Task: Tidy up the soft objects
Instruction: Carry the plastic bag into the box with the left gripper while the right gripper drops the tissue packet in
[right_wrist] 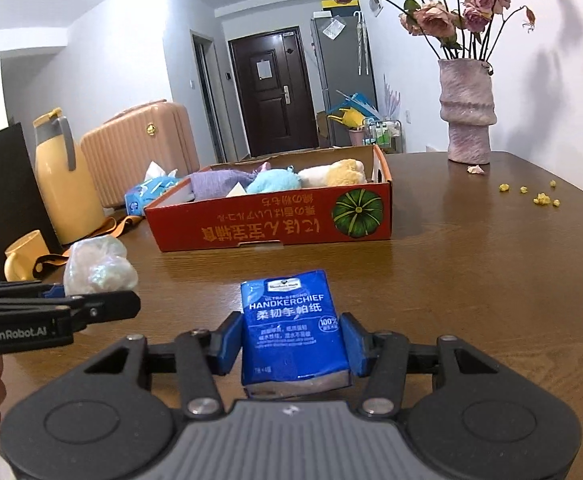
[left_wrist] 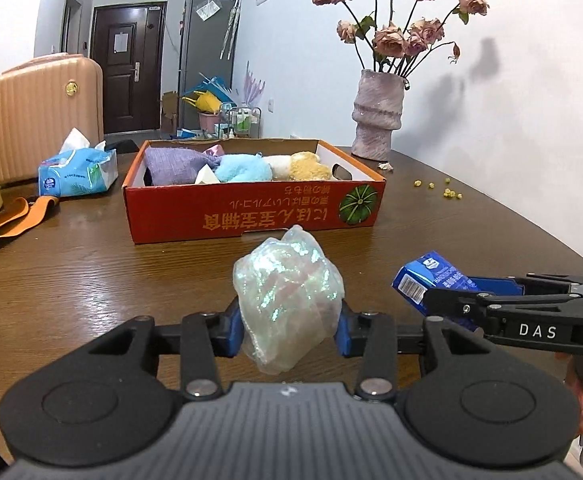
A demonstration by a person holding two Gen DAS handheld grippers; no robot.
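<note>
Because both things you carry are light and yielding, squeeze them across the middle and no harder than needed. Your left gripper (left_wrist: pixel 289 330) is clamped on the iridescent film bundle (left_wrist: pixel 289 292), which looks slippery and will crumple; its pads pinch the lower half. Your right gripper (right_wrist: pixel 291 342) is closed on the blue handkerchief pack (right_wrist: pixel 293 330), soft but squarer, held by its long sides. Both hang above the near table (right_wrist: pixel 471 280), with the red cardboard box (right_wrist: pixel 275 222) of plush things farther off.
</note>
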